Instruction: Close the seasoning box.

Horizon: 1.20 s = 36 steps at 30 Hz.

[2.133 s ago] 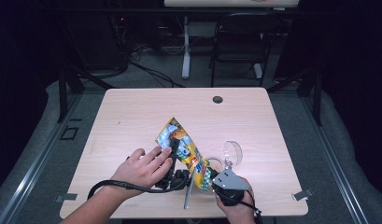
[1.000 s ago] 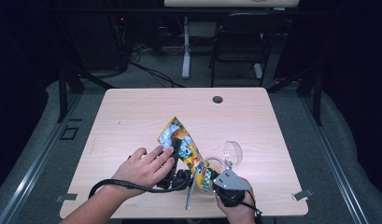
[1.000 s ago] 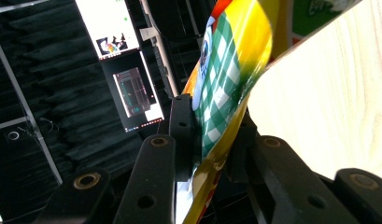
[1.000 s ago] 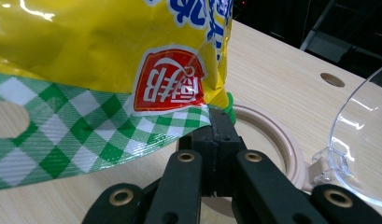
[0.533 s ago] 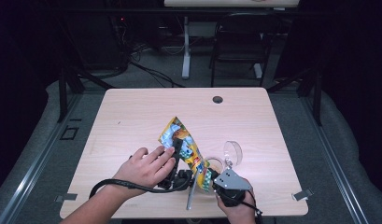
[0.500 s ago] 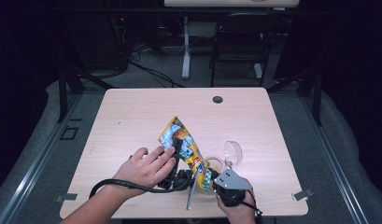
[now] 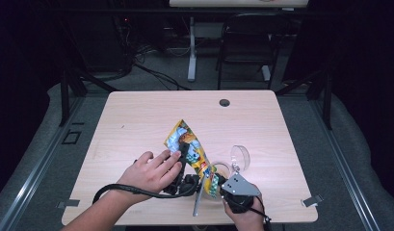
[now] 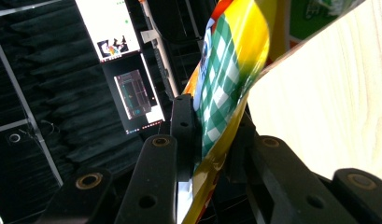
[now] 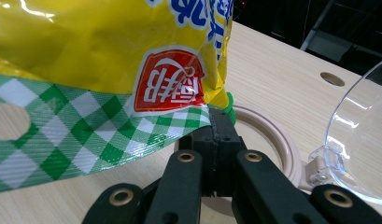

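Two hand-held grippers are closed on one glossy snack bag (image 7: 187, 144), seen in the lower middle of the high view on the pale wood-grain bench (image 7: 137, 115). The bag is crinkled foil, yellow with a green-and-white checked border and a red label. The left hand-held gripper (image 8: 212, 140) is shown pinching the checked edge between its black jaws, the hand (image 7: 149, 171) laid flat over it. The right hand-held gripper (image 9: 219, 128) is clamped tight on the bag's checked corner, gripped from below by the right hand (image 7: 242, 214). A clear round lid (image 9: 361, 140) and a beige ring-shaped container rim (image 9: 272, 135) are seen at the right.
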Motion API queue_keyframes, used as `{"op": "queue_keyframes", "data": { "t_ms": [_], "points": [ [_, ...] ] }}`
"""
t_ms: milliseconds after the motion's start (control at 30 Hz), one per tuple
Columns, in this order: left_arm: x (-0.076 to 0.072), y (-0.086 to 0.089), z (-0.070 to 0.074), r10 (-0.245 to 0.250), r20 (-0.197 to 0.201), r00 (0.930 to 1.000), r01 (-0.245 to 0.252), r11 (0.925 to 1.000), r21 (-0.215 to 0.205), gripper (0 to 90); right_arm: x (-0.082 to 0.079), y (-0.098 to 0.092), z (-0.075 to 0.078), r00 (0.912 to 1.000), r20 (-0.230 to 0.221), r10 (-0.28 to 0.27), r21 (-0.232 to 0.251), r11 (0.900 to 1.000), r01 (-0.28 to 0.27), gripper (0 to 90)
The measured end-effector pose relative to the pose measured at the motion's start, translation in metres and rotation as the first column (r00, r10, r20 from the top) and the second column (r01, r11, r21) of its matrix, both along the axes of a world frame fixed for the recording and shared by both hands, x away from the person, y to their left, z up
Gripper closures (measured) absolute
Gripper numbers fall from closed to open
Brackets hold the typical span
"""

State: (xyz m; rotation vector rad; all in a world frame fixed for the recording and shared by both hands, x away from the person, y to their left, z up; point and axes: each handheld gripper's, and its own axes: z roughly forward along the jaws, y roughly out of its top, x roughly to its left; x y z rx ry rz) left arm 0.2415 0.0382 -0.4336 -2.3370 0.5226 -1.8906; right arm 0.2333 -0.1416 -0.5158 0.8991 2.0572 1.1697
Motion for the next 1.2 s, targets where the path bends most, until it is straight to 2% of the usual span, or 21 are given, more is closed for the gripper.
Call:
{"op": "queue_keyframes", "data": {
  "t_ms": [100, 700, 867, 900, 1200],
  "points": [
    [0.0003, -0.0001, -0.0006, 0.009, -0.013, 0.9999, -0.009, 0.9999, -0.005, 78.2, -0.0001, 0.0005, -0.0005, 1.0000, 0.002, -0.001, 0.002, 1.000, 0.001, 90.0],
    [-0.0009, -0.0018, 0.0004, -0.010, 0.003, 0.9999, 0.010, 0.9999, -0.004, 78.7, 0.0002, 0.0005, -0.0007, 1.0000, -0.003, 0.001, 0.000, 1.000, -0.001, 90.0],
    [-0.0004, -0.0023, 0.0010, -0.009, 0.000, 1.0000, 0.009, 0.9999, -0.006, 78.8, 0.0002, 0.0003, -0.0004, 1.0000, -0.003, 0.000, 0.005, 1.000, 0.000, 90.0],
    [-0.0003, -0.0025, 0.0008, 0.000, -0.015, 0.9999, 0.000, 1.0000, -0.006, 78.8, 0.0002, -0.0002, -0.0003, 1.0000, -0.006, 0.000, 0.004, 1.000, 0.000, 90.0],
    [-0.0005, -0.0033, 0.0032, -0.004, -0.011, 0.9999, 0.004, 1.0000, -0.006, 78.9, -0.0003, -0.0006, 0.0006, 1.0000, -0.004, 0.001, 0.013, 1.000, -0.001, 90.0]
  ]
}}
